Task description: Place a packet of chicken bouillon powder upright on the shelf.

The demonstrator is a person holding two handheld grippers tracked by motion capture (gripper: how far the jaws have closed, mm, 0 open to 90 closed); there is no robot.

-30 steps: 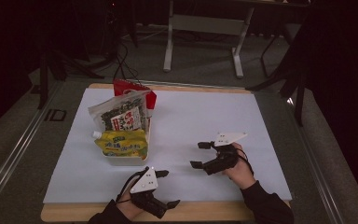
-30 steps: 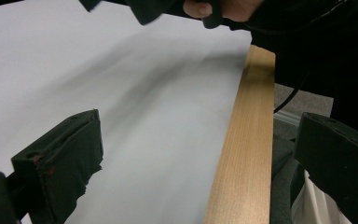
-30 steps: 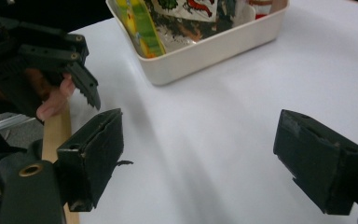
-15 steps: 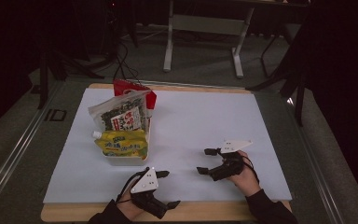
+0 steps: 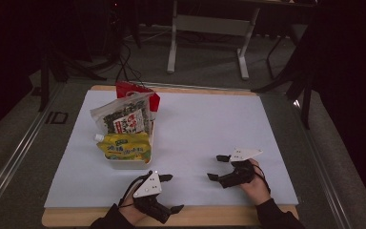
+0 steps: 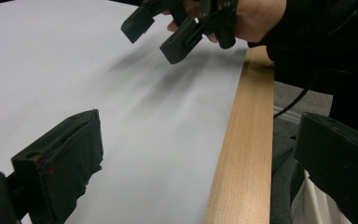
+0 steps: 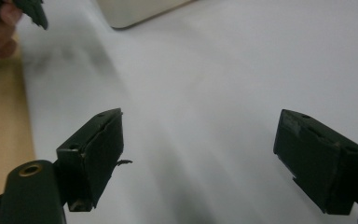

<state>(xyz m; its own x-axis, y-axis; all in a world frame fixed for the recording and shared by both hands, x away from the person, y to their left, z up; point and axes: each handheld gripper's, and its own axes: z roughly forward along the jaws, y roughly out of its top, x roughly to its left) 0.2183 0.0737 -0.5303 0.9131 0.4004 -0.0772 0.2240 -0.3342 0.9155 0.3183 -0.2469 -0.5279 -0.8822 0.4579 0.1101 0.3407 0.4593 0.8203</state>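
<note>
Both our grippers empty, low in the frame

Left of centre stands the white tub (image 5: 124, 162) with snack packets (image 5: 123, 119) and a yellow pouch (image 5: 124, 147). Lower centre, our left gripper (image 5: 170, 193) spreads its jaws wide at the table edge (image 5: 219, 217); lower right, our right gripper (image 5: 218, 167) gapes wide over the white sheet (image 5: 209, 124).

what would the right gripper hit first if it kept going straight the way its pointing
Probably nothing soon. The right gripper, jaws open and empty, points left across the bare white sheet. In its own view the white tray lies far ahead and off to one side, so it may pass it; depth is unclear.
</note>
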